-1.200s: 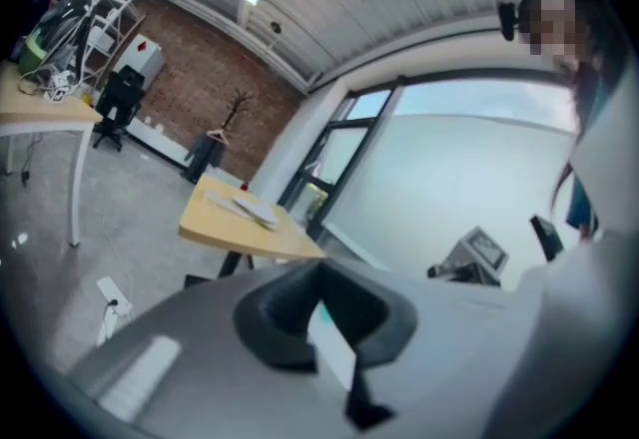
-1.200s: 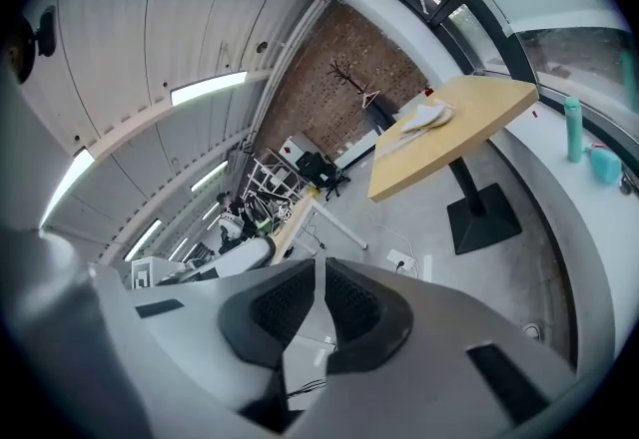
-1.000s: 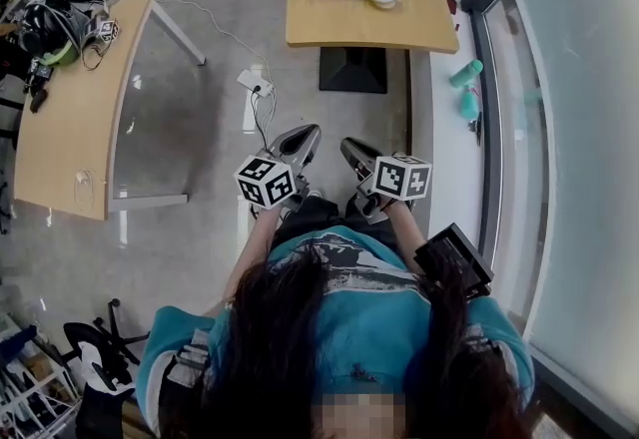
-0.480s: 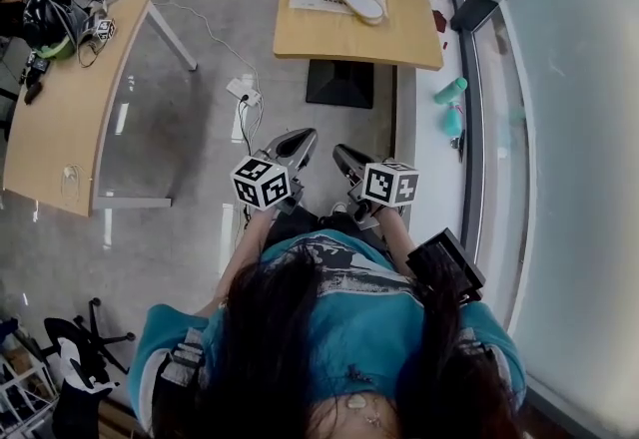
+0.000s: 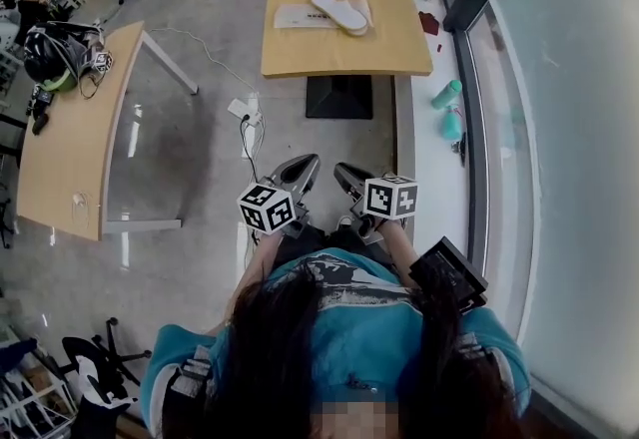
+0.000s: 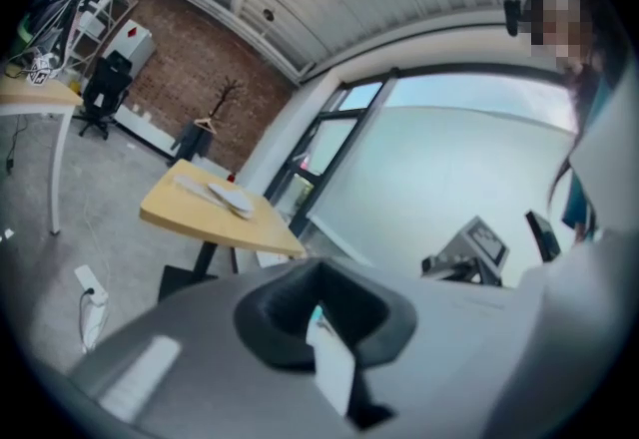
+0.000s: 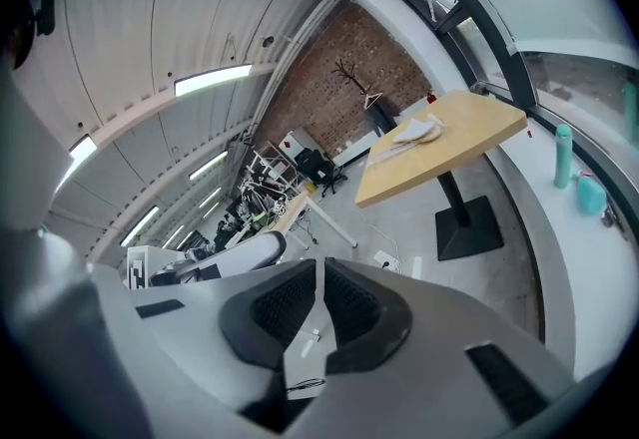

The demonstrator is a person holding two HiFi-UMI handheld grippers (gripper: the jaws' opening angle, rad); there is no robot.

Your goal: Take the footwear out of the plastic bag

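Head view: the left gripper (image 5: 298, 171) and right gripper (image 5: 351, 176) hang empty, jaws together. A slipper (image 5: 339, 13) lies on a plastic bag (image 5: 292, 16) atop the table (image 5: 339, 53).

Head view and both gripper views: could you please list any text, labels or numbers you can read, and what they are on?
No readable text anywhere.
Left cube, right cube: black-and-white square patterns, no letters.
Plastic bag on the far table: any print too small to read.
Shirt: blurred graphic, unreadable.
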